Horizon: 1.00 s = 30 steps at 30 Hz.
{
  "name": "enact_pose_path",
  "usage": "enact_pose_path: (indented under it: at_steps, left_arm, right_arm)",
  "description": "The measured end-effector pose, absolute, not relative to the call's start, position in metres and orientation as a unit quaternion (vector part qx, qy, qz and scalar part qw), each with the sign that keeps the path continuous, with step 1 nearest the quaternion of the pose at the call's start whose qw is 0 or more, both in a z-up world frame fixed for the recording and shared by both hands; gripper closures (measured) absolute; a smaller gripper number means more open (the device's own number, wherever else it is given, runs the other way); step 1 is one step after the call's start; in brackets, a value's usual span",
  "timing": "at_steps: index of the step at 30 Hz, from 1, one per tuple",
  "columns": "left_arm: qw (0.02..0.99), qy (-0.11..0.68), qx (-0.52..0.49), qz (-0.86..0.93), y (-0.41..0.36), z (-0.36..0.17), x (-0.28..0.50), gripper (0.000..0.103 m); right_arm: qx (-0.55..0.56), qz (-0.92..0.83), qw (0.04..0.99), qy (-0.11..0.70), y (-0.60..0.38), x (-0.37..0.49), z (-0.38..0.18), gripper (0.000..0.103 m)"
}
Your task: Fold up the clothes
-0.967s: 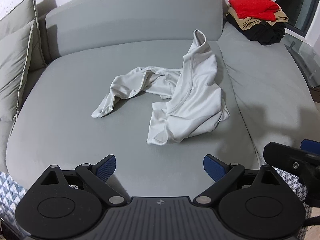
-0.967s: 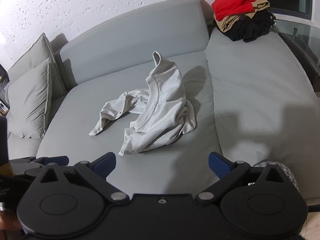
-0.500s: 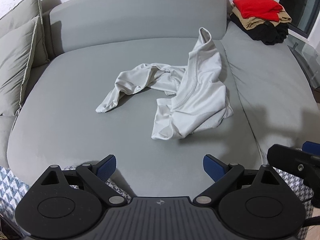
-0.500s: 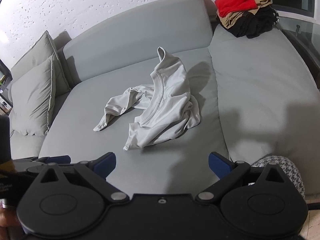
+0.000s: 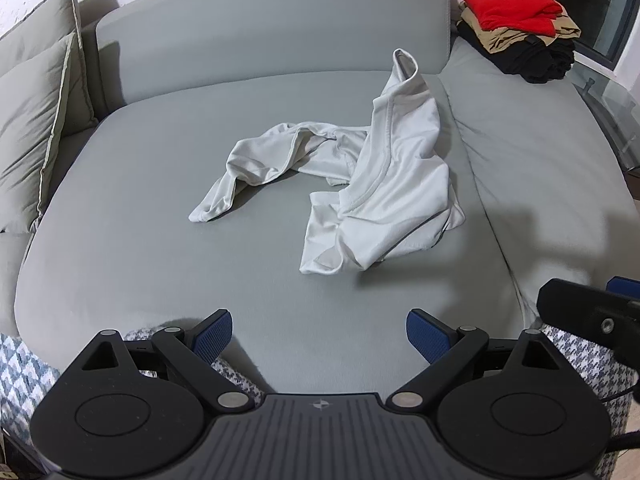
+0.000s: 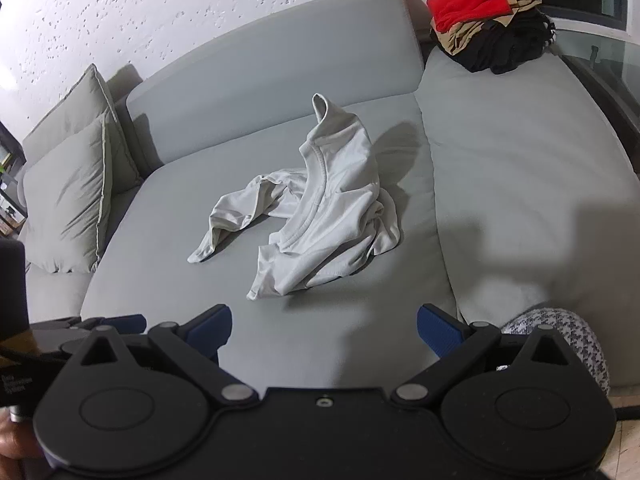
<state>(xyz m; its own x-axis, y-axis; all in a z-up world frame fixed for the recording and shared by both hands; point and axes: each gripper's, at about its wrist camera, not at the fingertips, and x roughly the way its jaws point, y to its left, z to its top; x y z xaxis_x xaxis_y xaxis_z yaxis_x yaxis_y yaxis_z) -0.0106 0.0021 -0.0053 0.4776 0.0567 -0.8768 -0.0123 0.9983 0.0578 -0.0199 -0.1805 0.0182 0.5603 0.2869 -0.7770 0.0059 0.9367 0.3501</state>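
A crumpled light grey shirt [image 5: 372,184] lies in the middle of the grey sofa seat [image 5: 160,248], one part standing up in a peak, a sleeve trailing left. It also shows in the right wrist view [image 6: 324,208]. My left gripper [image 5: 319,336] is open and empty, over the sofa's front edge, well short of the shirt. My right gripper [image 6: 324,330] is open and empty too, at the front edge, to the right of the left one. Part of the right gripper [image 5: 592,312] shows at the right of the left wrist view.
A pile of folded clothes, red on top of tan and black [image 5: 520,28], sits at the sofa's back right corner [image 6: 488,16]. Grey cushions [image 5: 36,120] lean at the left. A houndstooth cloth [image 6: 556,336] hangs at the front edge. A glass table [image 5: 612,96] stands right.
Both grippers have drawn back from the shirt toward the sofa's front edge, so more of the front edge and patterned cloth shows. The shirt has not moved.
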Motion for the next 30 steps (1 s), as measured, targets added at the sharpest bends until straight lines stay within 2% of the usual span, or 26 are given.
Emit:
enact_pose_path:
  at_steps: [30]
  left_arm:
    - [0.861, 0.509, 0.002, 0.011, 0.02, -0.014, -0.014, 0.009]
  right_arm:
    - [0.171, 0.074, 0.868, 0.46, -0.185, -0.021, 0.016, 0.003]
